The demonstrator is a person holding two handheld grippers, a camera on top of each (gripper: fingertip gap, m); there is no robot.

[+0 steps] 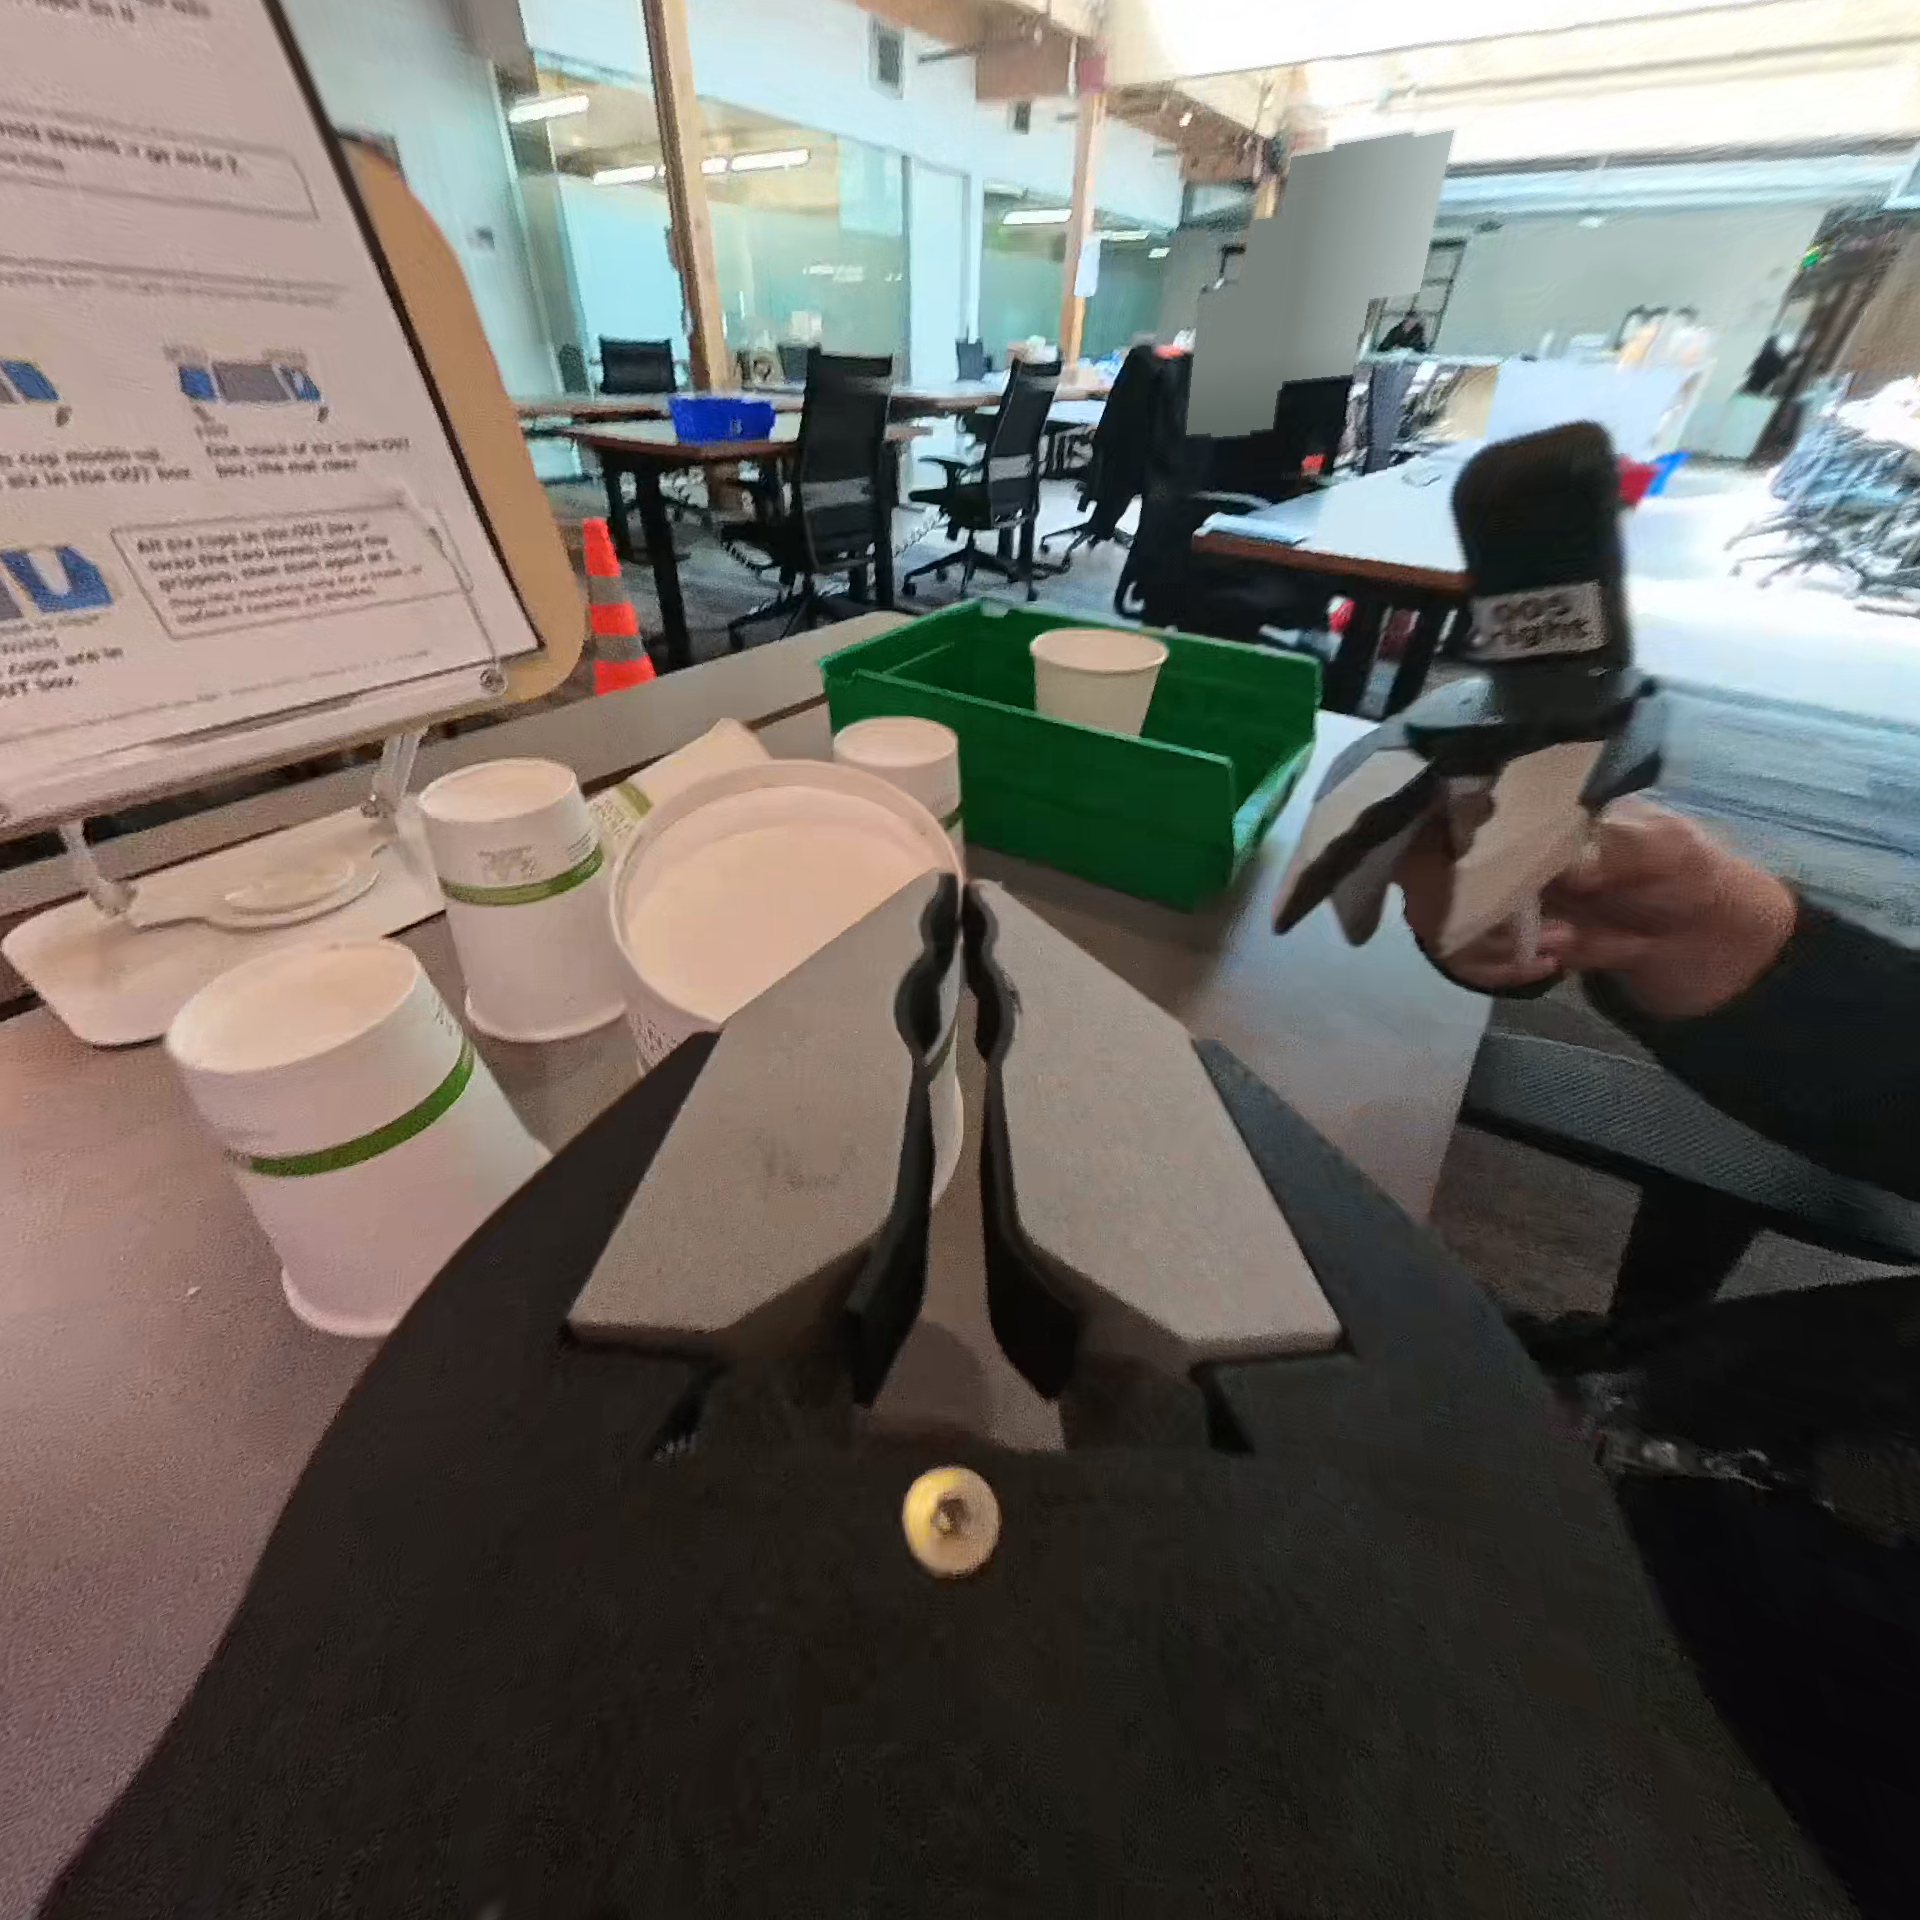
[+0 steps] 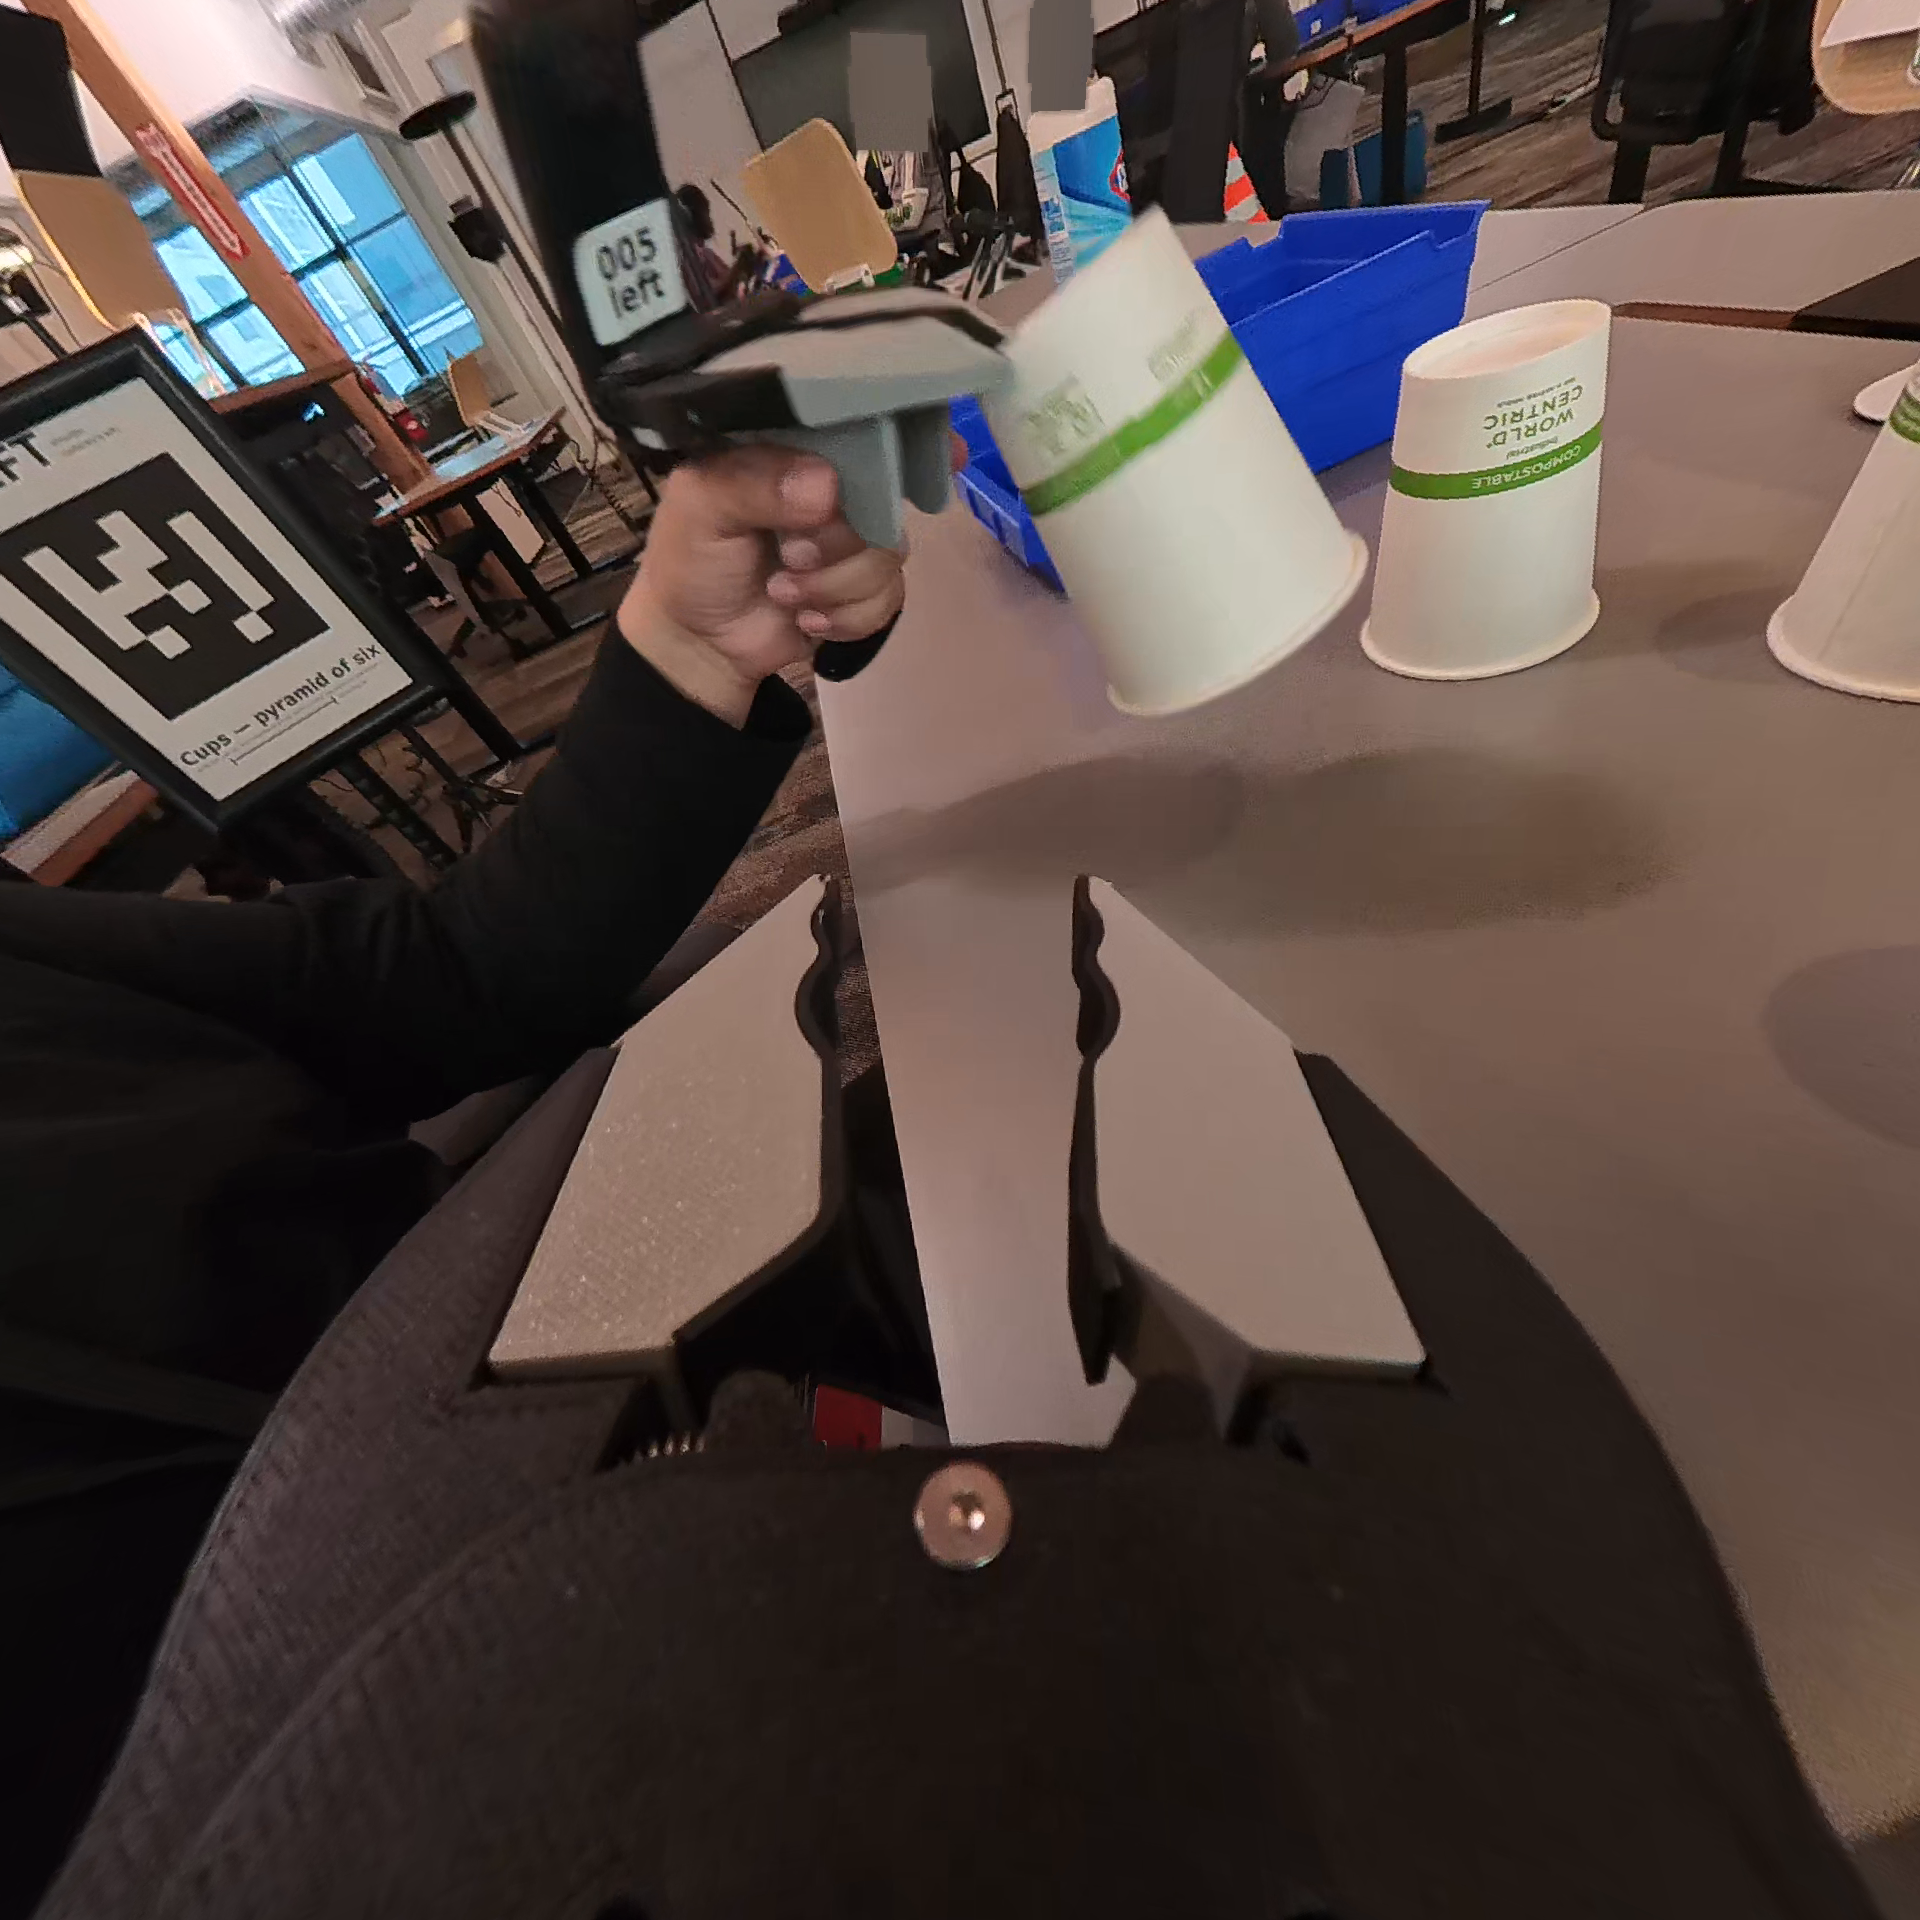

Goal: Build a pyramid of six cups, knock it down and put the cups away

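Your left gripper (image 1: 961, 904) is pinched on the base rim of an upside-down cup (image 2: 1174, 468), lifted off the table (image 2: 1455, 987), probably for stacking. Your right gripper (image 2: 951, 914) hangs spread and empty. One cup (image 1: 1096, 681) sits in the green bin (image 1: 1091, 800).

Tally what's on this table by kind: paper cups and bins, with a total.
Paper cups: 6, including the held cup in the left gripper and one in the green bin
Bins: 2, the green bin and the blue bin
Total: 8
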